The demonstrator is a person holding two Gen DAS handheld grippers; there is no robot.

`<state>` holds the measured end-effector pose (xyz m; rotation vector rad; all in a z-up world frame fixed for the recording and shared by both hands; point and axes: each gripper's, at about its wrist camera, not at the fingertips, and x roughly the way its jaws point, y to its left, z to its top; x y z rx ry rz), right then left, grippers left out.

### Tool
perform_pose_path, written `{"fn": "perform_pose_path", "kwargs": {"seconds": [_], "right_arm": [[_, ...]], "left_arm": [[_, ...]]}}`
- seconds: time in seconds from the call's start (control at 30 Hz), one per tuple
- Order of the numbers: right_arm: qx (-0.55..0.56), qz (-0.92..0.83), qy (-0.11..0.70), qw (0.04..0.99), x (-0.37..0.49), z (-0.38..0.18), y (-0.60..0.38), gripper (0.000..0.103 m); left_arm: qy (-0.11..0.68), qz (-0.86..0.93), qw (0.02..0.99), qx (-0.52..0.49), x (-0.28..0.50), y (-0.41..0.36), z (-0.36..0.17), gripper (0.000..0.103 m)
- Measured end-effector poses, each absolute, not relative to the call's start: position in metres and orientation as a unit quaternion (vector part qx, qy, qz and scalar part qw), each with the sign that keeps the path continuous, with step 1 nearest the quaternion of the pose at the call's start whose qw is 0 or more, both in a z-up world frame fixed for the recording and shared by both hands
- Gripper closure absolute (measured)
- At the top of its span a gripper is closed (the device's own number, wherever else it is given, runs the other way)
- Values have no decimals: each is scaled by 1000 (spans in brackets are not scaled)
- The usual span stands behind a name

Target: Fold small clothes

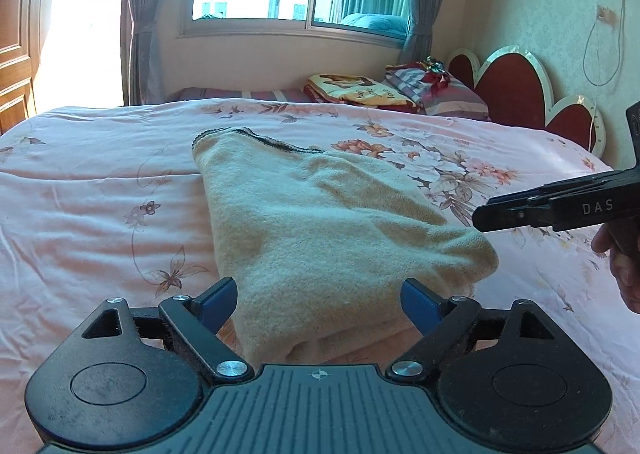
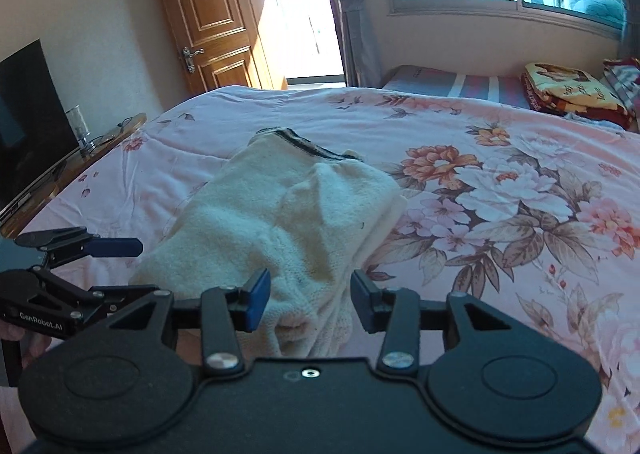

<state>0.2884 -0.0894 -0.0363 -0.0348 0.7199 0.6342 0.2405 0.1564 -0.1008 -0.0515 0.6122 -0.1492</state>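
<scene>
A cream knitted garment [image 1: 320, 221] with a dark striped hem lies folded in a long bundle on the pink floral bedspread [image 1: 100, 189]. It also shows in the right wrist view [image 2: 288, 213]. My left gripper [image 1: 320, 302] is open and empty, its blue pads either side of the bundle's near end, just above it. My right gripper [image 2: 308, 298] is open and empty over the bundle's near end. The right gripper also shows from the side in the left wrist view [image 1: 500, 209], right of the garment. The left gripper also shows in the right wrist view [image 2: 120, 248], at the left.
Folded blankets [image 1: 352, 91] and striped pillows [image 1: 452, 97] lie at the head of the bed by a red heart-shaped headboard [image 1: 516, 81]. A wooden door [image 2: 212, 13] and a side table with a dark screen [image 2: 32, 121] stand beyond the bed's left edge.
</scene>
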Motion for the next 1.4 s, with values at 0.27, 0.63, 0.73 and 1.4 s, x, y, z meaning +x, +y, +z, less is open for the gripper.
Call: {"fn": "perform_pose_path", "kwargs": {"seconds": [0.27, 0.63, 0.73, 1.4], "right_arm": [[34, 276, 349, 895, 256, -21, -107, 14], [-6, 193, 359, 913, 225, -23, -115, 1], [-13, 183, 352, 918, 208, -22, -122, 1], [-17, 170, 299, 939, 82, 20, -144, 1]], "left_arm": [[289, -48, 956, -33, 210, 144, -81, 0], [302, -20, 951, -53, 193, 122, -85, 0], [298, -14, 954, -38, 186, 112, -79, 0], [267, -4, 962, -64, 60, 93, -25, 0]]}}
